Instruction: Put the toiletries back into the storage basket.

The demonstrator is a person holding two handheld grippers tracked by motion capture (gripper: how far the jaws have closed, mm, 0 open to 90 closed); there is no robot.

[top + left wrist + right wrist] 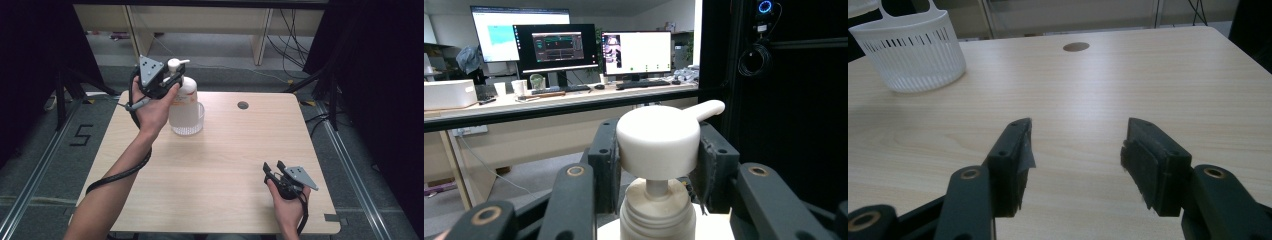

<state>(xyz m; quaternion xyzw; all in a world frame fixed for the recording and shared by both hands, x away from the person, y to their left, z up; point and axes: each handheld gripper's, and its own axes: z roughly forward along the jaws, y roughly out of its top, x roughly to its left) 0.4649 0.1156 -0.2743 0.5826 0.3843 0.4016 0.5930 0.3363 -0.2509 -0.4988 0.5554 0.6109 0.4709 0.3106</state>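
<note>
A white pump bottle [183, 95] with an orange label stands upright at the table's far left, its lower part inside a clear white slotted basket [189, 125]. Whether its base rests on the basket's bottom I cannot tell. My left gripper [171, 76] is shut on the bottle's top. In the left gripper view the round pump head [658, 135] sits between the two black pads [605, 160], spout pointing up to the right. My right gripper [274, 166] rests low at the table's front right, open with nothing between its fingers [1075, 145]. The basket [913, 55] shows far off at its upper left.
The light wooden table [225, 165] has a round cable hole [243, 105] near its far edge. Black curtains stand at both sides, and shelving legs and cables lie beyond the far edge. Desks with lit monitors [556, 47] fill the background of the left gripper view.
</note>
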